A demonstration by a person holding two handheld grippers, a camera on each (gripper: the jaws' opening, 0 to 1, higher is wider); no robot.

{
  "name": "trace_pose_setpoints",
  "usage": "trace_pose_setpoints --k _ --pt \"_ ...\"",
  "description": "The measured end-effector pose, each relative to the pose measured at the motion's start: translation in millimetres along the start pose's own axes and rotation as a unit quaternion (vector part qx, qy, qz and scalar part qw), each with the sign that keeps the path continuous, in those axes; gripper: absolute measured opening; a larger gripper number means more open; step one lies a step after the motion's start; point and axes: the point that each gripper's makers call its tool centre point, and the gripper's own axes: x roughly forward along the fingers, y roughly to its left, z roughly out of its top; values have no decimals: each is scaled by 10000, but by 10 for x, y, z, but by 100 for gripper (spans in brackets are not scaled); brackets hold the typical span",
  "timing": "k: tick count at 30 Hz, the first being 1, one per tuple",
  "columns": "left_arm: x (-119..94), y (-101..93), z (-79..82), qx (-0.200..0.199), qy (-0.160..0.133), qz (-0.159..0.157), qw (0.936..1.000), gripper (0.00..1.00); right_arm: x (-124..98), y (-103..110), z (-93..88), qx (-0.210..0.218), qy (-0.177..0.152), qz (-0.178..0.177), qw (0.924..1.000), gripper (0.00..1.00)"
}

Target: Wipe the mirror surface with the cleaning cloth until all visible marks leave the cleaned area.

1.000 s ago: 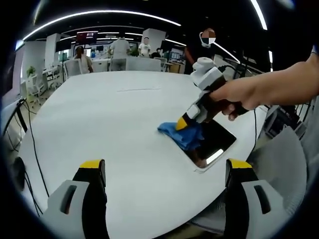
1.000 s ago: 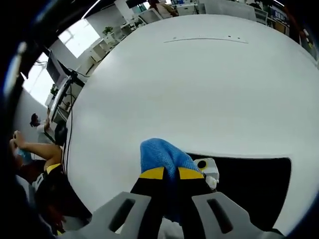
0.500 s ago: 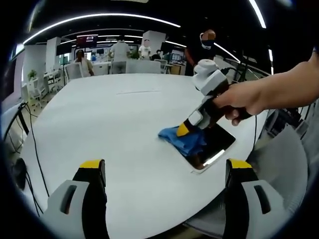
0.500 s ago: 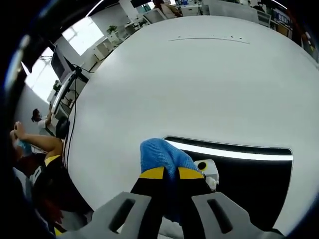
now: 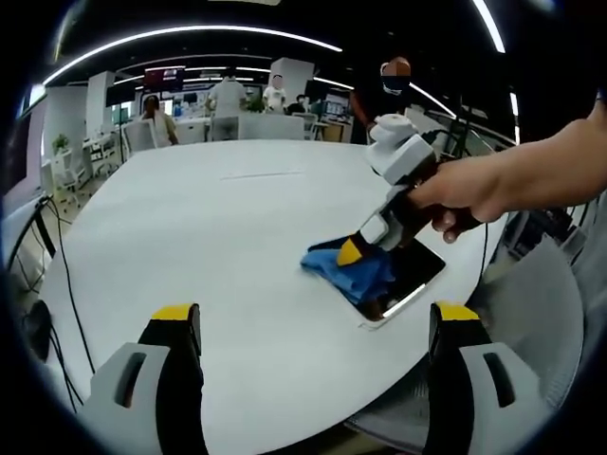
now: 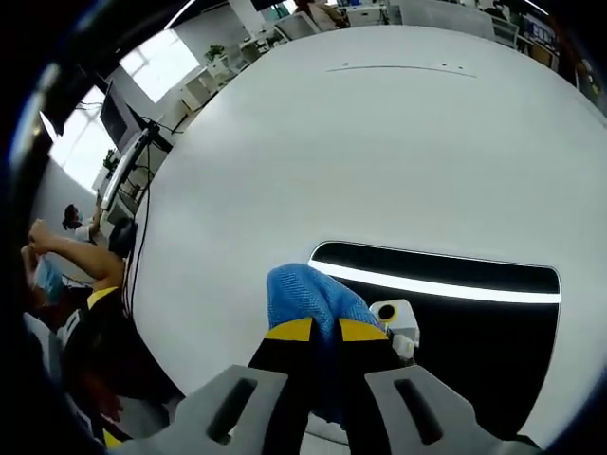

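A rectangular mirror (image 5: 408, 277) (image 6: 474, 322) lies flat near the edge of the white round table (image 5: 209, 237), dark with a bright light streak reflected in it. A blue cleaning cloth (image 5: 353, 267) (image 6: 308, 296) rests on the mirror's left end. My right gripper (image 6: 322, 330) is shut on the blue cloth and presses it onto the glass; in the left gripper view it (image 5: 353, 248) comes in from the right, held by a person's hand. My left gripper (image 5: 313, 318) hovers open over the table's near edge, its jaws wide apart with nothing between them.
The white table (image 6: 379, 152) stretches far behind the mirror. Cables (image 5: 52, 284) hang off its left side. Several people (image 5: 228, 95) and desks stand in the office background. A grey chair (image 5: 541, 322) sits past the table's right edge.
The right gripper has slid the cloth a little along the mirror's left end, and more of the mirror with its light streak now shows in the right gripper view. The left gripper stays put.
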Motion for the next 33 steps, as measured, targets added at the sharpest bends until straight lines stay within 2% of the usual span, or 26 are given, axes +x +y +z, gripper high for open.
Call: trace_pose_setpoints --k 19,33 --pt "-25 -38 -14 28 37 -8 10000 99 -59 21 -57 -160 -60 104 9998 3" --pt "36 -222 -52 132 143 -104 9998 99 -145 -195 -90 -177 -76 136 9997 3"
